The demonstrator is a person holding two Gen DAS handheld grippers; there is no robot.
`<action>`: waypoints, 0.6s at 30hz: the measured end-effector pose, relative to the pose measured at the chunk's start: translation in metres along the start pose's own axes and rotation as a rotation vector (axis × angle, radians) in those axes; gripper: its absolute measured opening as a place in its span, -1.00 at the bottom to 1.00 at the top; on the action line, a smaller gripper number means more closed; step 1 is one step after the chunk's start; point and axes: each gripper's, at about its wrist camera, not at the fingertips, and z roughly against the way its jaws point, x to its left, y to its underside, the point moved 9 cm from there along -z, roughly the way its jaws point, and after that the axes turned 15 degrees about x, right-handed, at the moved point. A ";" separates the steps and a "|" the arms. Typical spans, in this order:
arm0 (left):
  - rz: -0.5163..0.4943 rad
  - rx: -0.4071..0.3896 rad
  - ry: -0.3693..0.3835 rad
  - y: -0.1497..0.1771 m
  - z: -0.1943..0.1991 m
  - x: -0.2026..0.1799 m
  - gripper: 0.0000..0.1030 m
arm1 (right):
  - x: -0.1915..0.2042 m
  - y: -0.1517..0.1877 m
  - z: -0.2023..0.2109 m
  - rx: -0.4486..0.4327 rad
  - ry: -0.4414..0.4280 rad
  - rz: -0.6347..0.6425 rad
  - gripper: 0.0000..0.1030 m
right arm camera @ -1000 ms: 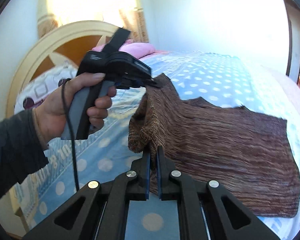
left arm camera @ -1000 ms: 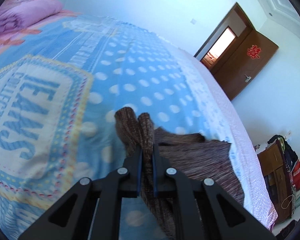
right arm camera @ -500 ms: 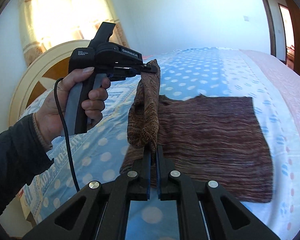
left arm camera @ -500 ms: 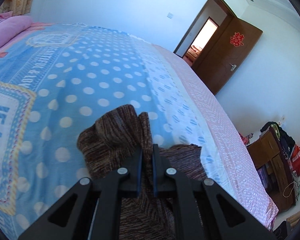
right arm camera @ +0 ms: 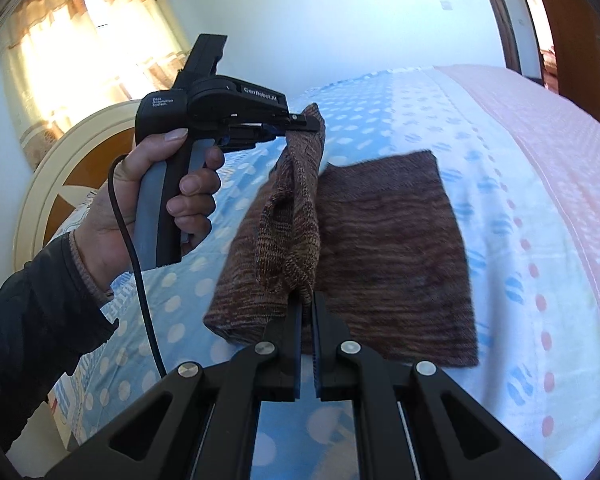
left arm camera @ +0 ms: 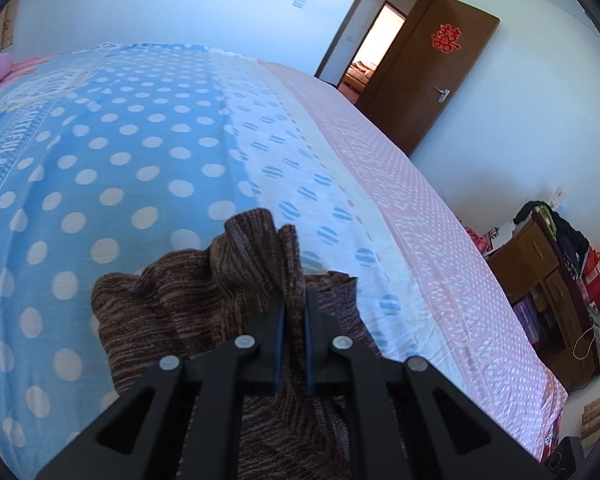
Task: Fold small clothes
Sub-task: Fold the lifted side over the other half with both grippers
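A brown knitted garment (right arm camera: 392, 256) lies partly flat on the blue polka-dot bedspread (right arm camera: 496, 184). Its near edge is lifted off the bed between both grippers. My right gripper (right arm camera: 307, 300) is shut on the garment's near corner. My left gripper (right arm camera: 304, 124), seen in the right wrist view in a hand, is shut on the other lifted corner, higher up. In the left wrist view the left gripper (left arm camera: 294, 304) pinches a bunched fold of the garment (left arm camera: 228, 276), which hangs down over the bedspread (left arm camera: 132, 168).
A cream and wood headboard (right arm camera: 52, 200) and curtained window (right arm camera: 84, 40) are at the bed's head. A pink strip (left arm camera: 420, 216) marks the bed's far edge. A brown door (left arm camera: 432, 80) stands open. A wooden cabinet (left arm camera: 548, 292) with clutter is beside the bed.
Both grippers have carried the lifted edge of the garment across toward the pink side of the bed, folding it over the flat part. The left wrist view has swung toward the door.
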 end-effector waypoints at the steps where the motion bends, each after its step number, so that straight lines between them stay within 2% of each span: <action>1: -0.013 0.004 0.000 0.000 -0.003 -0.007 -0.83 | -0.005 0.002 0.000 0.004 -0.001 -0.010 -0.93; 5: -0.062 0.023 -0.023 -0.001 -0.021 -0.029 -0.83 | -0.028 0.011 0.002 0.025 -0.007 -0.070 -0.93; 11: -0.102 0.070 -0.075 0.002 -0.058 -0.042 -0.83 | -0.066 0.029 -0.010 0.079 -0.041 -0.199 -0.93; 15: -0.110 0.074 -0.095 0.003 -0.071 -0.048 -0.83 | -0.079 0.034 -0.012 0.092 -0.051 -0.247 -0.96; 18: -0.157 0.070 -0.138 0.006 -0.075 -0.055 -0.80 | -0.083 0.035 -0.005 0.082 -0.027 -0.259 -1.00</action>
